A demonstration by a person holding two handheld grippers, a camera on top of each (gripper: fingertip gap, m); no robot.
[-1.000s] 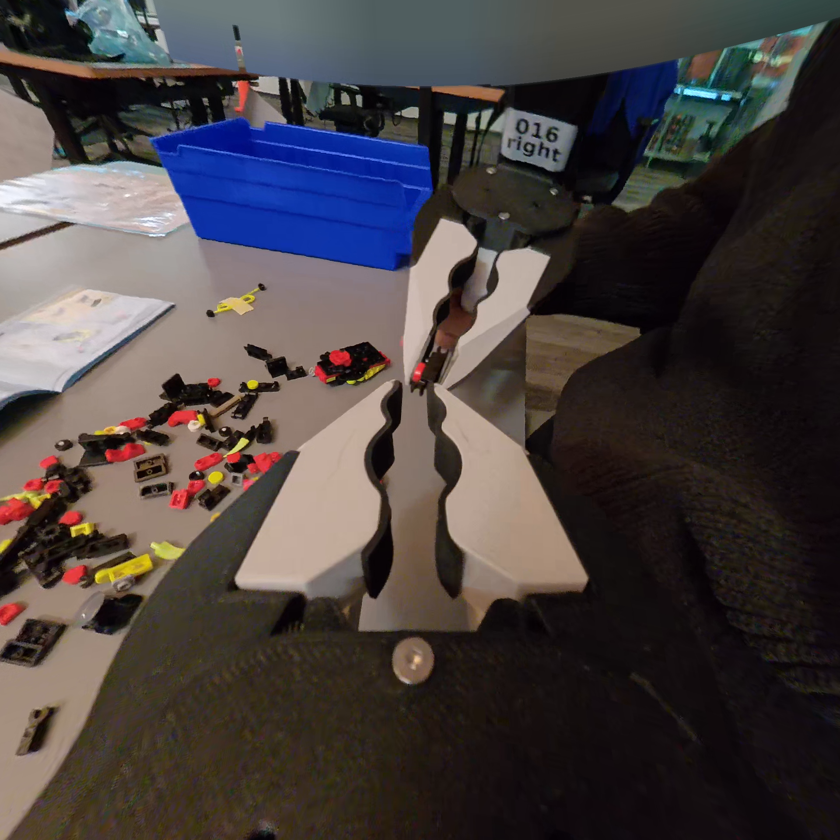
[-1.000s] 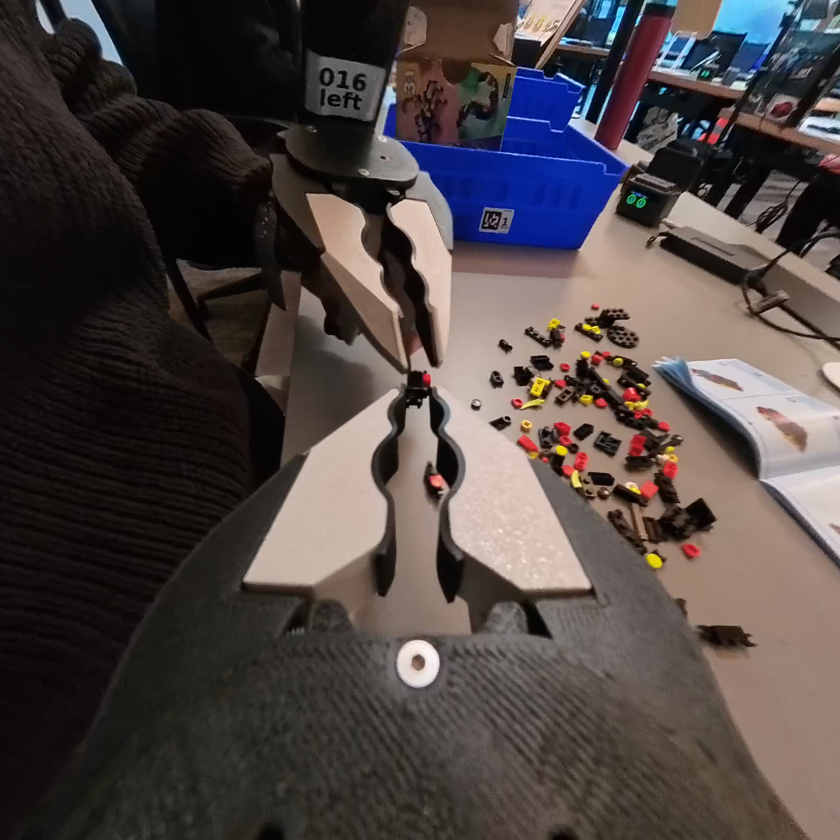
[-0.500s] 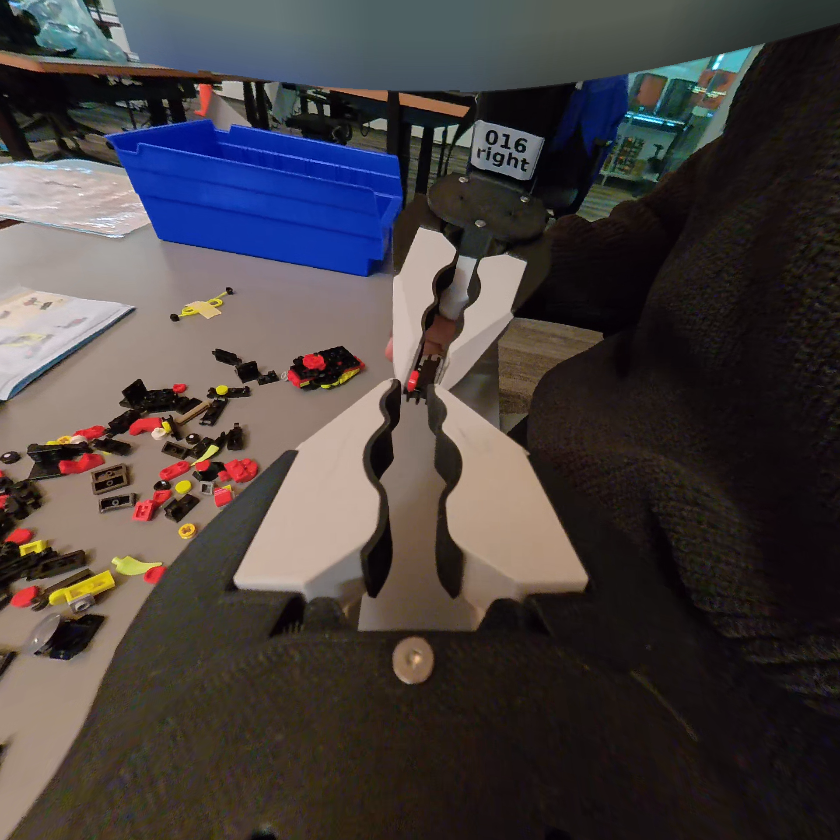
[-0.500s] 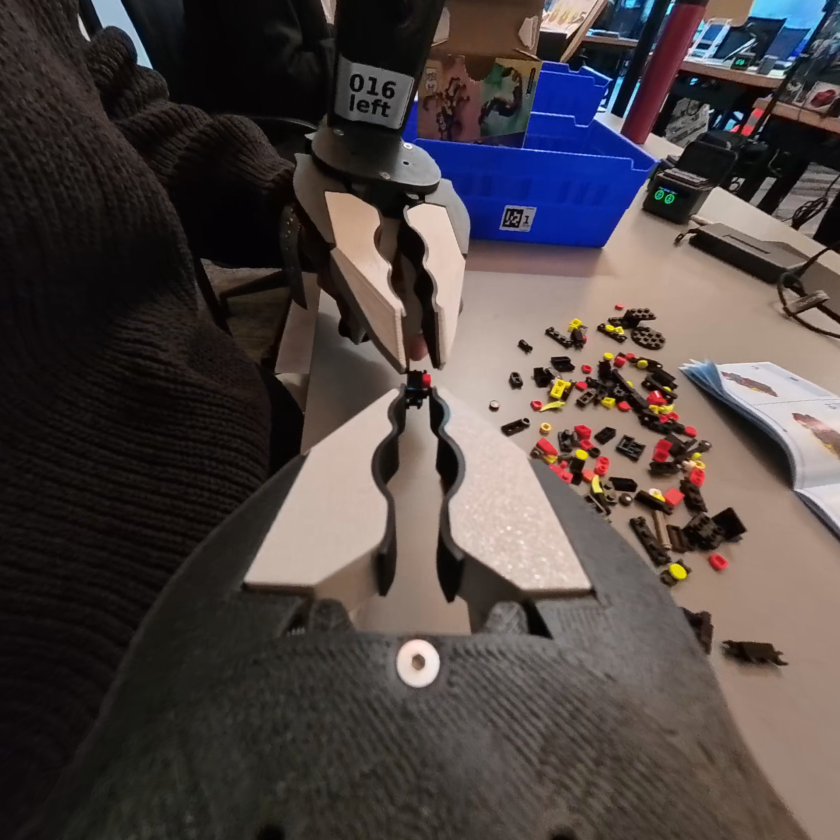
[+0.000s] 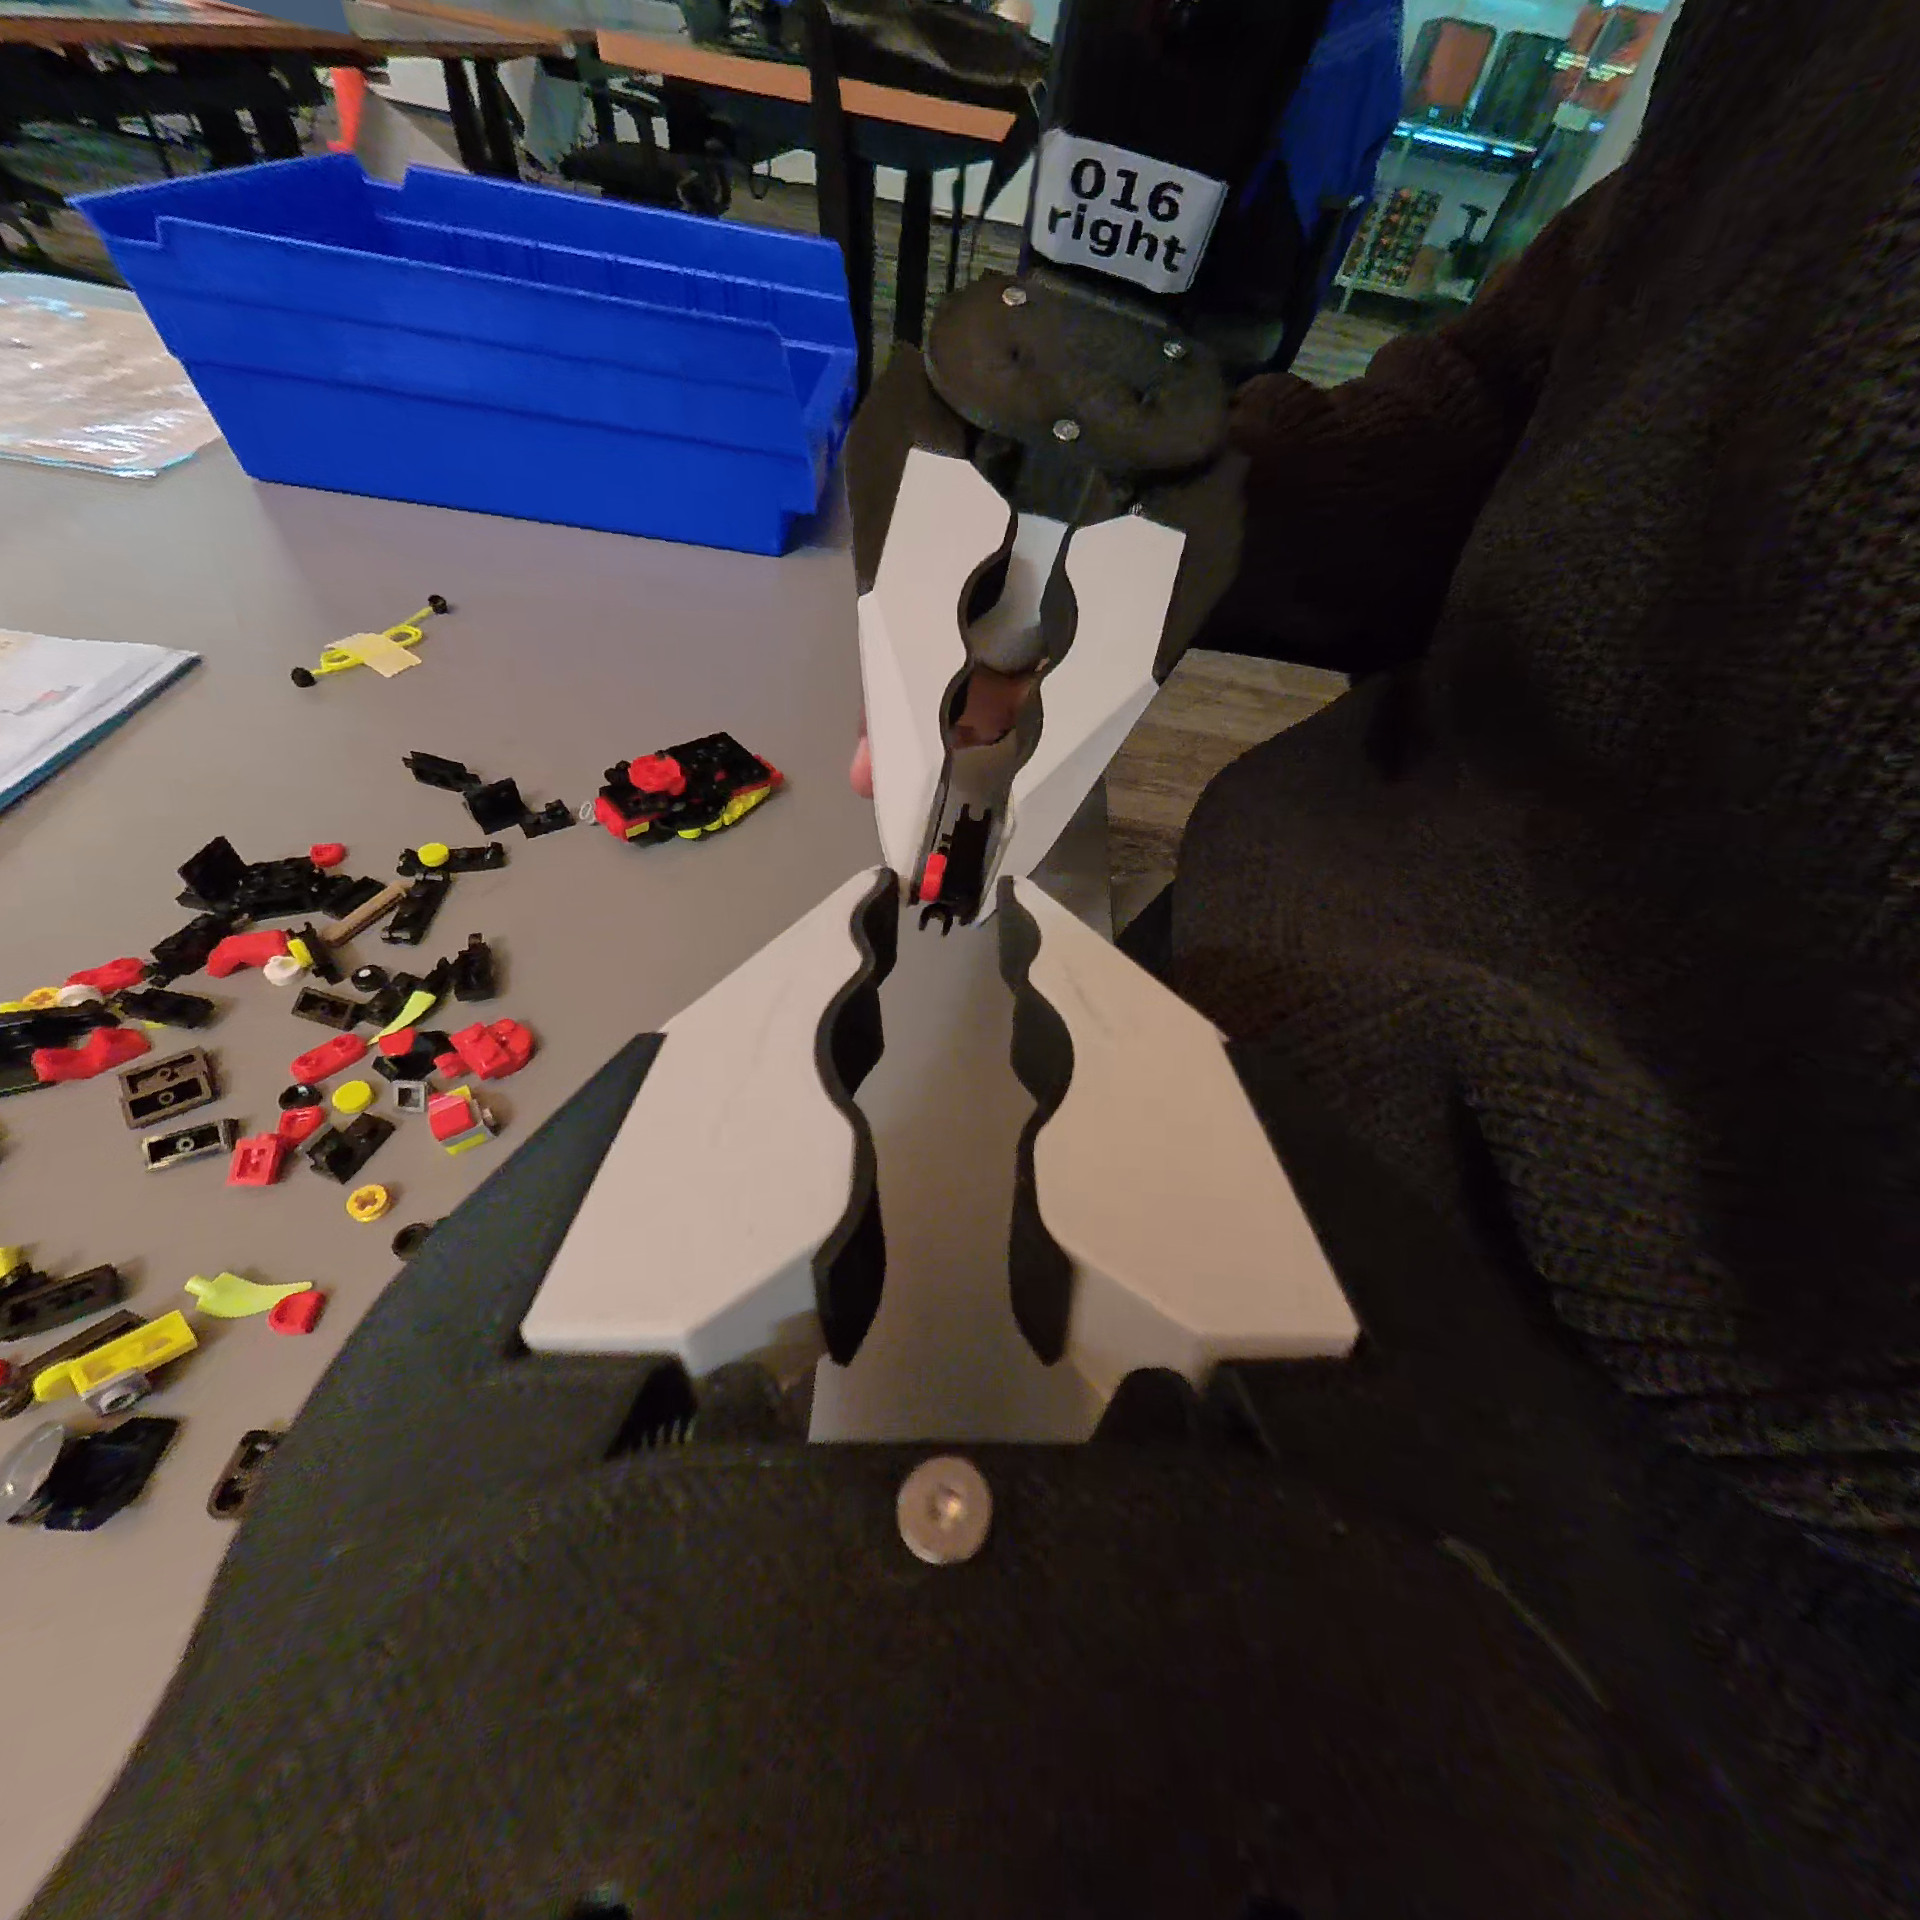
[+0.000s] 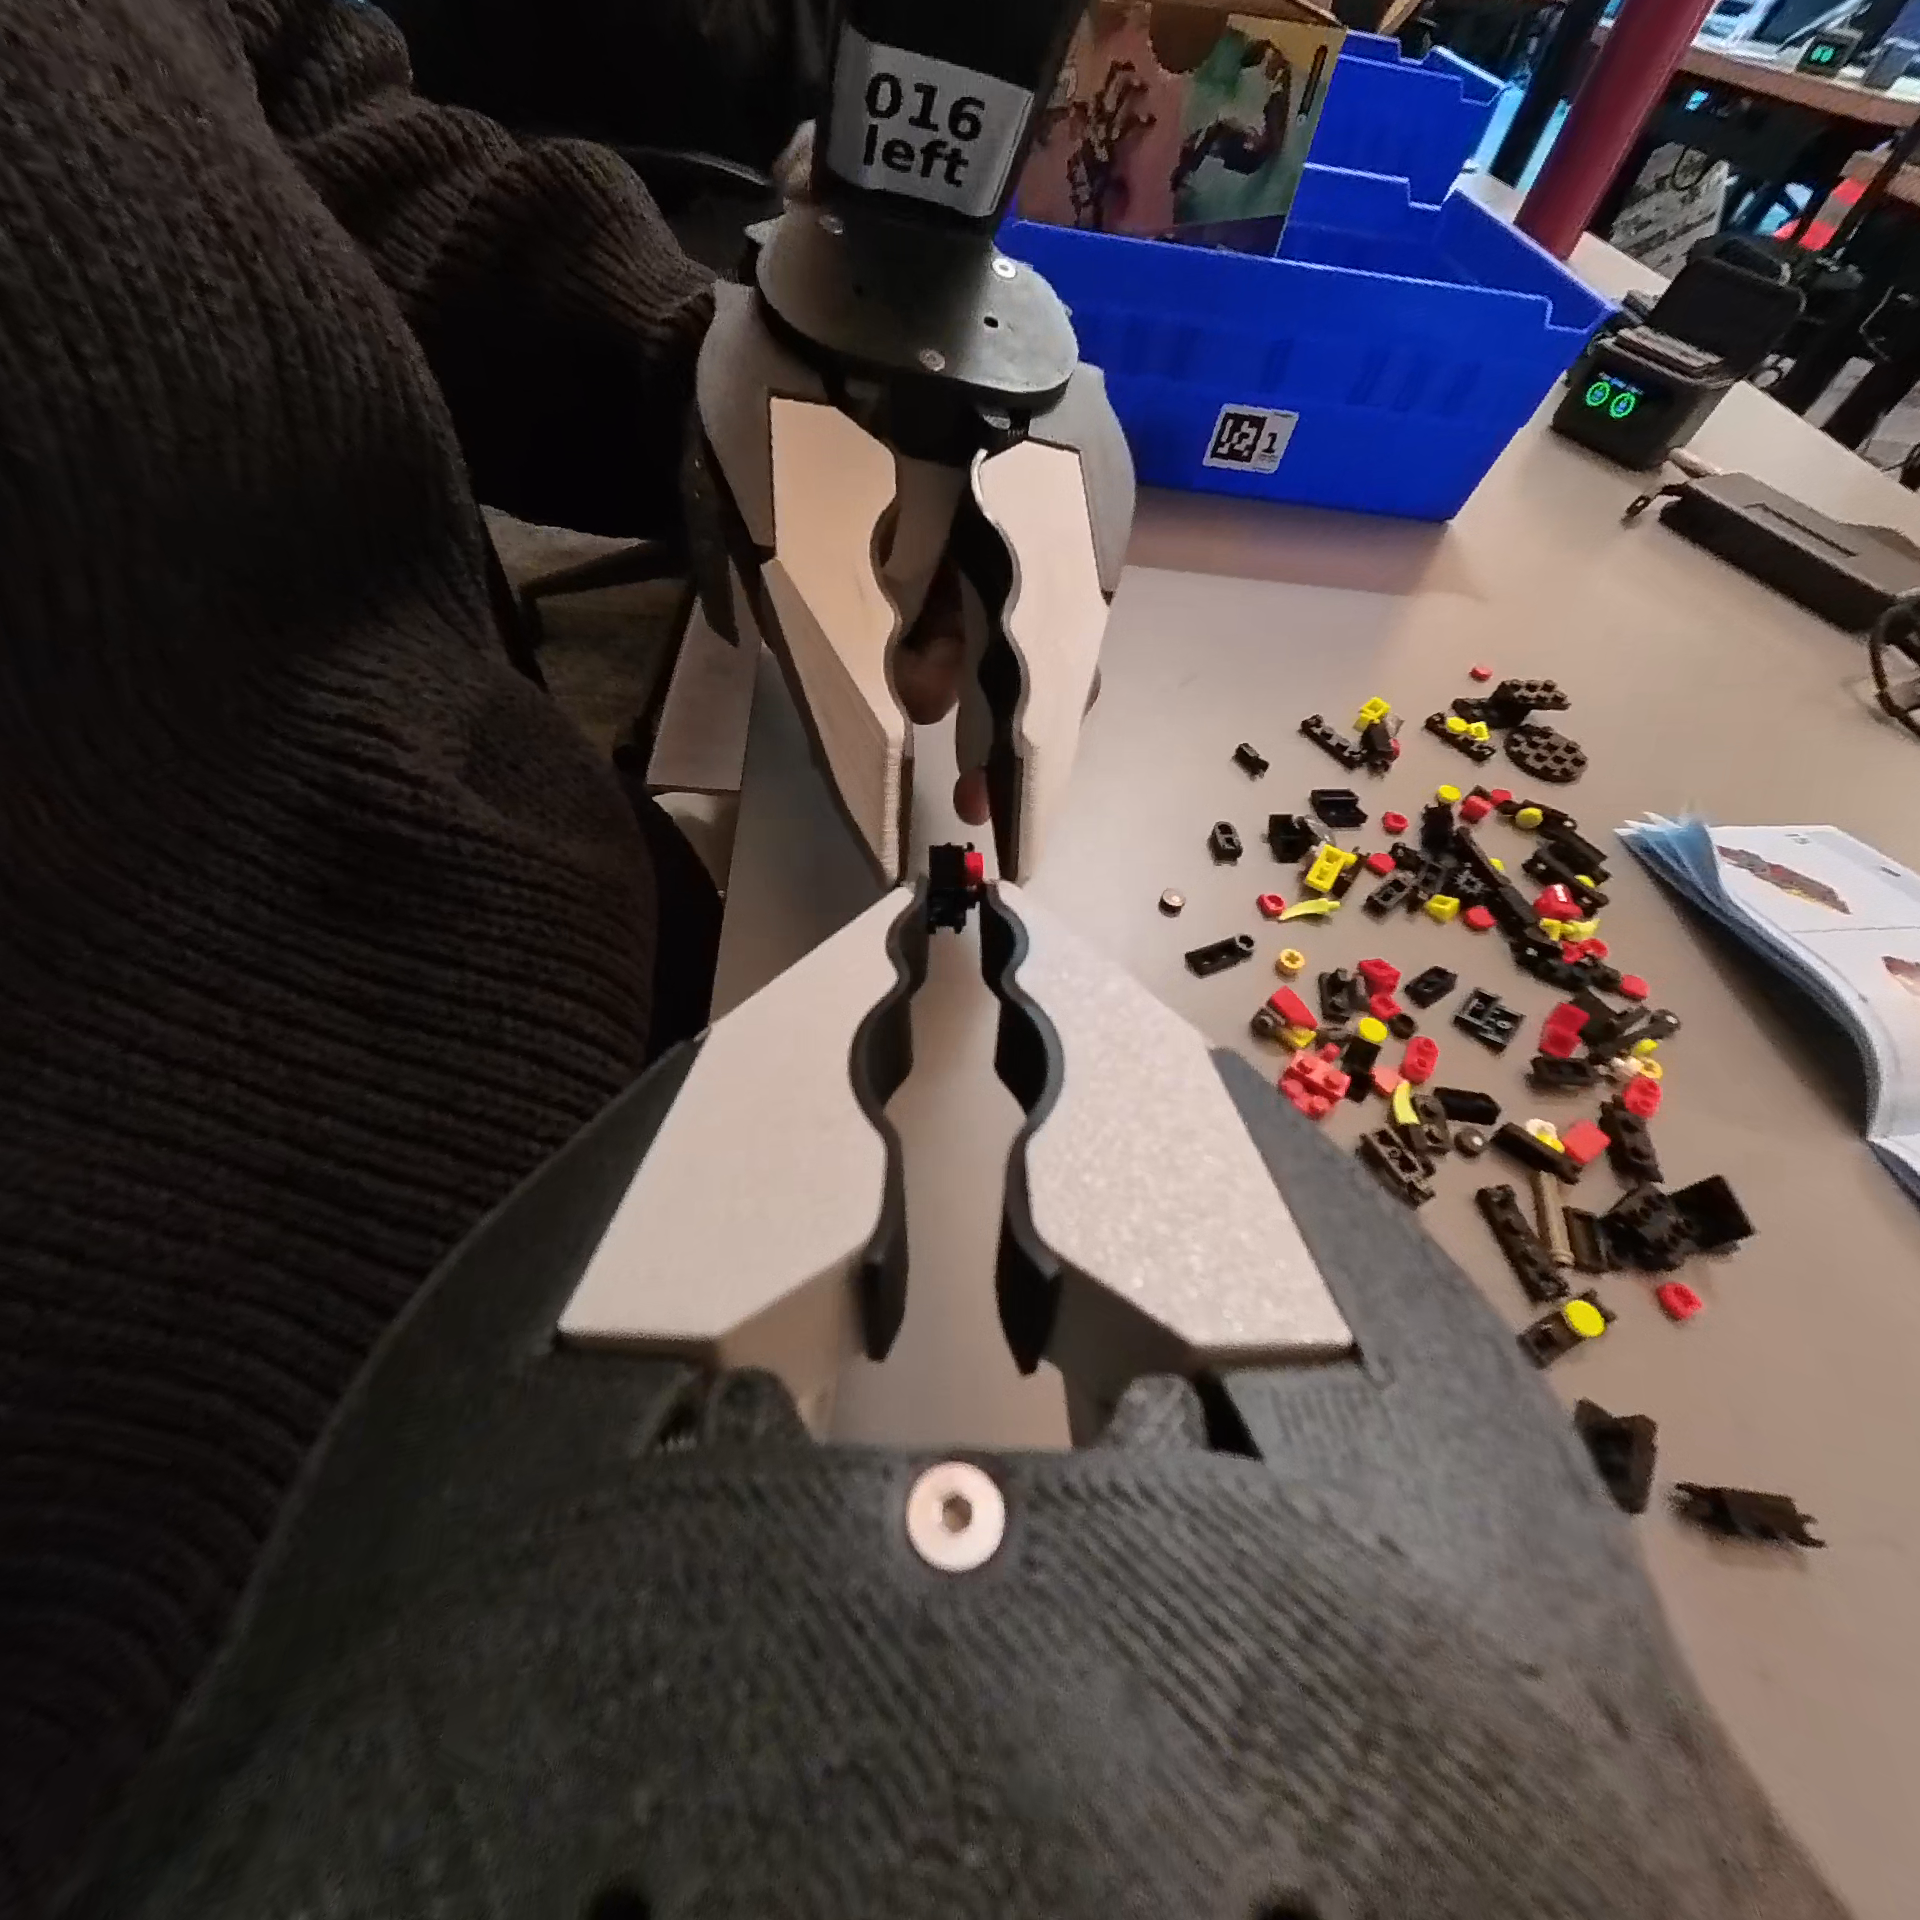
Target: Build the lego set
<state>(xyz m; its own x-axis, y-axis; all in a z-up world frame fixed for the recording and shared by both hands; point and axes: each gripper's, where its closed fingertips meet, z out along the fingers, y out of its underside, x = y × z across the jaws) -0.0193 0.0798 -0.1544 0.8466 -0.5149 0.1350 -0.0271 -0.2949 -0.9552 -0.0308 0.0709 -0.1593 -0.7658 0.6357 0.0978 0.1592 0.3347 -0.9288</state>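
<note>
Left wrist view is showing the left gripper [image 5: 940,894] standing with its fingers [image 5: 769,1049] parted and nothing between them, tips just beside the small black-and-red brick piece [image 5: 951,878]. That piece is being pinched at the tips of the right gripper [image 6: 951,904], whose fingers are nearly closed on it, above the near edge of the bench [image 5: 623,665]. As a judgement, a small sub-assembly is being joined in the air while most loose bricks [image 6: 1475,987] are lying unsorted on the bench, beside a partly built block [image 5: 686,790] and a booklet [image 6: 1808,935]. Compared with a second ago, the left fingers are standing wider apart, having let go at the piece.
</note>
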